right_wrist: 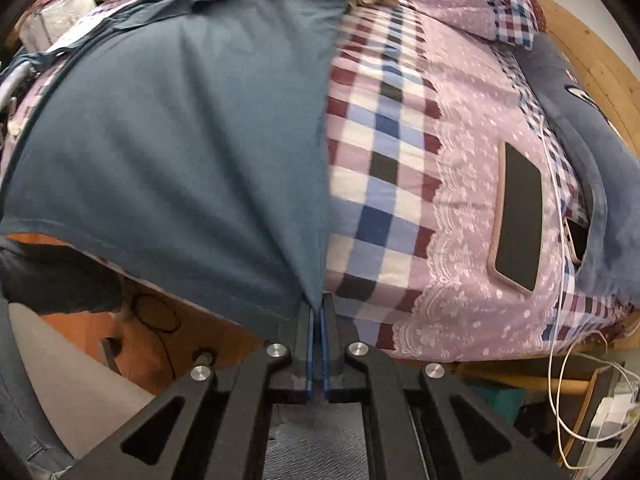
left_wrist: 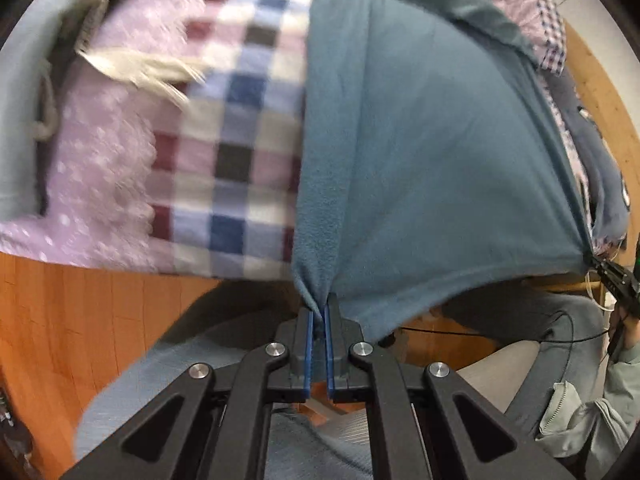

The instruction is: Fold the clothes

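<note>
Left gripper (left_wrist: 319, 309), nearest the lens, pinches one lower corner of the teal garment (left_wrist: 420, 160); the right gripper (right_wrist: 317, 305) likewise clamps the other corner, both pairs of blue pads pressed onto bunched cloth. Beyond the grippers, the garment stretches taut over the checked bedspread (right_wrist: 384, 152). Right of the garment lies a phone (right_wrist: 518, 220), then a white cable (right_wrist: 556, 216) and a grey-blue cushion (right_wrist: 592, 160).

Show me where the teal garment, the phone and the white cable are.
teal garment (right_wrist: 180, 152), right wrist view, middle of its spread cloth.
phone (right_wrist: 520, 220), right wrist view, centre of its dark screen.
white cable (right_wrist: 554, 352), right wrist view, stretch hanging off the bed edge.
</note>
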`<state>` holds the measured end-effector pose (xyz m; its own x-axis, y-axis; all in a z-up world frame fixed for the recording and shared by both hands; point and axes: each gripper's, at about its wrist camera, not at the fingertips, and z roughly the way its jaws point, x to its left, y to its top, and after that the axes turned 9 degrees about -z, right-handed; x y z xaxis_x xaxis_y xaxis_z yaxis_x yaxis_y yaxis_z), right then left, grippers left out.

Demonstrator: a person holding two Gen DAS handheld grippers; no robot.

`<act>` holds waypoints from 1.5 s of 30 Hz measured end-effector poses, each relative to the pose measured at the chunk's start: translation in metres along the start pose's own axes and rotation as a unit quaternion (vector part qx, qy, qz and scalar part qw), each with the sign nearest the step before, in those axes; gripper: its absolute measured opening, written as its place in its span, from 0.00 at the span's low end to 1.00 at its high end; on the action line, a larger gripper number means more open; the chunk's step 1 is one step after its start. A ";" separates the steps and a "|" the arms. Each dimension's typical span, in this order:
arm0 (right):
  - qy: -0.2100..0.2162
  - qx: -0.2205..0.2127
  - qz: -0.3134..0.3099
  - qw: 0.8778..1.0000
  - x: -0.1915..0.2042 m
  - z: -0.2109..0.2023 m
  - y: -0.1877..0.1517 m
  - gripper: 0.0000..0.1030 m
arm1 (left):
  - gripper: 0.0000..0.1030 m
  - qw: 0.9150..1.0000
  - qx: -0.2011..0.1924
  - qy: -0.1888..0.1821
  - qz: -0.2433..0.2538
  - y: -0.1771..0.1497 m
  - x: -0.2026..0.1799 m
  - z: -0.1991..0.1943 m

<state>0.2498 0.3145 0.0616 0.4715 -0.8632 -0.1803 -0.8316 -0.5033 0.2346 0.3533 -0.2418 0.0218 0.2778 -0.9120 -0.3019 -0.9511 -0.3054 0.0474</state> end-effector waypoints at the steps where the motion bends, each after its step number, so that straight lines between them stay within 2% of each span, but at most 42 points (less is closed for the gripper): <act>1: 0.000 0.001 0.002 1.000 -0.003 0.001 0.000 0.00 | 0.03 1.000 0.007 -0.001 -0.001 -0.002 -0.003 0.005; 6: 0.002 0.006 0.007 1.000 -0.012 0.006 0.000 0.00 | 0.03 1.000 0.018 0.013 -0.001 0.010 -0.014 0.019; 11: -0.004 0.012 0.011 1.000 -0.014 0.014 0.000 0.01 | 0.04 0.998 0.025 0.040 -0.033 0.018 -0.006 0.024; 14: -0.017 0.019 0.019 1.000 -0.018 0.015 -0.003 0.02 | 0.09 0.998 0.016 0.029 -0.061 0.019 0.014 0.010; 15: -0.022 0.020 0.024 0.999 -0.021 0.014 -0.004 0.05 | 0.15 0.997 0.012 0.024 -0.071 0.019 0.021 0.005; 17: -0.035 0.016 0.043 0.998 -0.032 0.007 -0.007 0.05 | 0.28 0.996 -0.001 0.005 -0.093 0.018 0.035 -0.007; 19: -0.042 0.001 0.066 0.997 -0.044 -0.004 -0.009 0.10 | 0.50 0.992 -0.031 -0.035 -0.118 0.017 0.050 -0.025; 21: -0.048 -0.025 0.092 0.994 -0.054 -0.018 -0.008 0.22 | 0.54 0.987 -0.075 -0.066 -0.129 0.016 0.062 -0.049; 22: -0.049 -0.041 0.104 0.993 -0.058 -0.025 -0.007 0.34 | 0.58 0.981 -0.103 -0.086 -0.137 0.016 0.069 -0.064; 24: -0.044 -0.079 0.124 0.988 -0.060 -0.041 -0.003 0.43 | 0.65 0.969 -0.151 -0.124 -0.154 0.016 0.083 -0.091; 26: -0.037 -0.117 0.141 0.982 -0.060 -0.055 0.002 0.44 | 0.72 0.952 -0.200 -0.149 -0.176 0.020 0.091 -0.112; 28: -0.032 -0.146 0.145 0.978 -0.054 -0.065 0.008 0.44 | 0.79 0.932 -0.246 -0.168 -0.205 0.031 0.100 -0.131; 31: -0.007 -0.204 0.153 0.967 -0.042 -0.083 0.018 0.45 | 0.79 0.902 -0.297 -0.194 -0.248 0.048 0.123 -0.147; 34: 0.051 -0.279 0.170 0.944 -0.030 -0.101 0.029 0.48 | 0.80 0.869 -0.338 -0.223 -0.285 0.071 0.147 -0.167; 37: 0.064 -0.319 0.205 0.923 -0.028 -0.107 0.047 0.52 | 0.80 0.843 -0.364 -0.247 -0.310 0.092 0.162 -0.169; 39: 0.073 -0.345 0.229 0.907 -0.027 -0.111 0.059 0.54 | 0.80 0.835 -0.372 -0.247 -0.322 0.107 0.173 -0.169; 40: 0.077 -0.358 0.241 0.899 -0.026 -0.114 0.065 0.59 | 0.80 0.833 -0.376 -0.244 -0.325 0.117 0.176 -0.169; 41: 0.081 -0.371 0.252 0.890 -0.026 -0.116 0.071 0.63 | 0.80 0.832 -0.380 -0.238 -0.326 0.128 0.179 -0.168; 42: 0.086 -0.383 0.263 0.881 -0.025 -0.118 0.077 0.72 | 0.80 0.833 -0.382 -0.232 -0.327 0.138 0.180 -0.165; 44: 0.095 -0.403 0.281 0.866 -0.024 -0.120 0.091 0.74 | 0.80 0.834 -0.384 -0.222 -0.328 0.157 0.182 -0.158; 45: 0.101 -0.402 0.279 0.866 -0.023 -0.117 0.100 0.74 | 0.80 0.833 -0.383 -0.221 -0.331 0.166 0.185 -0.157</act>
<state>0.1899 0.2789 0.2010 0.1715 -0.9297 0.3260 -0.5115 0.1988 0.8360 0.2681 -0.5039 0.1237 0.4696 -0.3357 -0.8166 -0.1959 -0.9415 0.2744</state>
